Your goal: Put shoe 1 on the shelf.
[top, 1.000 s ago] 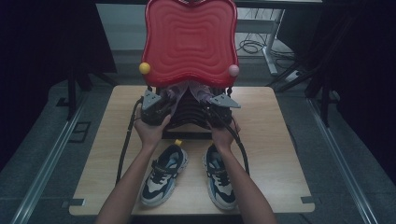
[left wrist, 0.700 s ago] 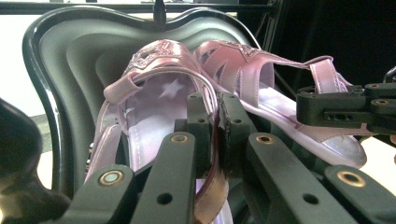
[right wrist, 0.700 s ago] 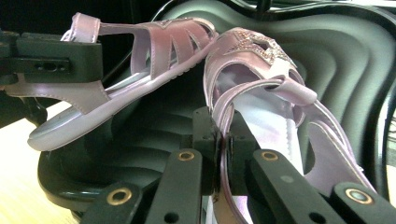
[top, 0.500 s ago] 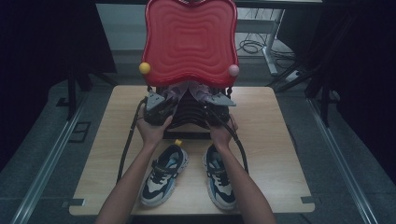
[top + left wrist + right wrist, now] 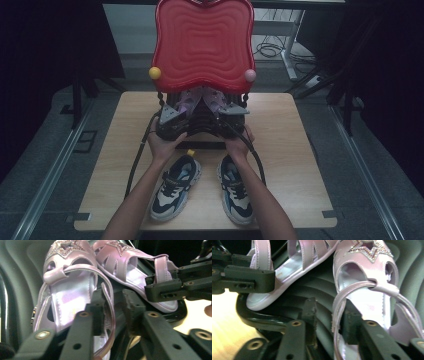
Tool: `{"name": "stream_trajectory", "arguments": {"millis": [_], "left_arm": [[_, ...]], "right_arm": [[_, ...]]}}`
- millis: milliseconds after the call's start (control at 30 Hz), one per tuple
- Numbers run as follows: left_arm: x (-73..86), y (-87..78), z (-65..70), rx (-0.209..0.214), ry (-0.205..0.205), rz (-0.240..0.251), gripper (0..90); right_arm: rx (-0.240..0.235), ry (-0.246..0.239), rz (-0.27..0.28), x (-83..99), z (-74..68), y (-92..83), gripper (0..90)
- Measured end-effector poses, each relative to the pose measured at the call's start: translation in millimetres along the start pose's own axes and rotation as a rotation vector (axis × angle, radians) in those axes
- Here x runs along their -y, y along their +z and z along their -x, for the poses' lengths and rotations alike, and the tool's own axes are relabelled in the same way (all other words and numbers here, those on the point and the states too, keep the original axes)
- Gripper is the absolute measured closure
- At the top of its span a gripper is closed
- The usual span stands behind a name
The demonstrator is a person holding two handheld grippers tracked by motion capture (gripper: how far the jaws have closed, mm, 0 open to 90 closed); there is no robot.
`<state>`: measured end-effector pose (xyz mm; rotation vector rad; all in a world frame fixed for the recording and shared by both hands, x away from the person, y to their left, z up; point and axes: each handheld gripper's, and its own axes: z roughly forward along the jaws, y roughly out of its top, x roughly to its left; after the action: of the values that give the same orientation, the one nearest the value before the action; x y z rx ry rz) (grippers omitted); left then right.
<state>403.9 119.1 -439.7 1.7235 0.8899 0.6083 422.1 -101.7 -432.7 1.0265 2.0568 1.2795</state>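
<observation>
Left gripper (image 5: 113,312): jaws apart, just been opening. The thin heel strap of the left sandal (image 5: 71,293) runs in the gap between them, near one pad; no squeeze on it that I can make out. Right gripper (image 5: 329,317): same posture, jaws parted and just been opening, with the strap of the right sandal (image 5: 367,290) looping down between them, unpinched.

The pair: pale lilac, pearly sheen, open cut-out uppers, a star of small stones on each toe, slim loop straps at the heel. They lie side by side, toes pointing away from the person, heels toward the grippers, on the ribbed black base of an open case (image 5: 317,290). From above they show as a lilac patch (image 5: 200,100) under the lid.

Case lid (image 5: 202,42): red, wavy ridges, standing upright behind the sandals, a yellow knob (image 5: 155,73) and a pink knob (image 5: 250,75) at its lower corners. It overhangs the sandals and hides their toes from above.

Both hands sit at the case's front edge on a wooden table (image 5: 295,150). Nearer the person, well clear of the grippers, a pair of dark-and-white sneakers (image 5: 176,186) stands between the forearms.
</observation>
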Motion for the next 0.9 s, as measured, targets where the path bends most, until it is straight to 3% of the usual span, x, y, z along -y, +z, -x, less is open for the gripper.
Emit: {"name": "stream_trajectory", "arguments": {"millis": [100, 333, 633, 667, 800, 900], "left_arm": [[-0.7, -3.1, -0.6, 0.007, -0.017, 0.004, 61.8], [-3.2, -13.4, -2.8, 0.041, -0.065, 0.012, 57.9], [-5.9, -26.0, 1.7, 0.058, -0.065, 0.018, 54.0], [-5.0, -30.4, 2.5, 0.052, -0.072, 0.021, 54.0], [-3.1, -37.7, 2.3, 0.066, -0.098, 0.021, 53.8], [-0.8, -45.8, 3.5, 0.075, -0.097, 0.013, 53.2]], "right_arm": [[-0.012, 0.018, -0.011, 0.5, -0.4, -3.2, 60.1], [-0.019, 0.052, -0.013, 0.9, 1.8, -11.1, 52.2], [-0.067, 0.079, 0.003, 2.9, 2.6, -28.5, 48.3], [-0.093, 0.080, 0.004, 3.0, 2.8, -35.3, 48.1], [-0.093, 0.077, 0.020, 4.3, 3.2, -44.1, 48.2], [-0.133, 0.074, 0.013, 7.2, 6.3, -52.0, 48.9]]}}
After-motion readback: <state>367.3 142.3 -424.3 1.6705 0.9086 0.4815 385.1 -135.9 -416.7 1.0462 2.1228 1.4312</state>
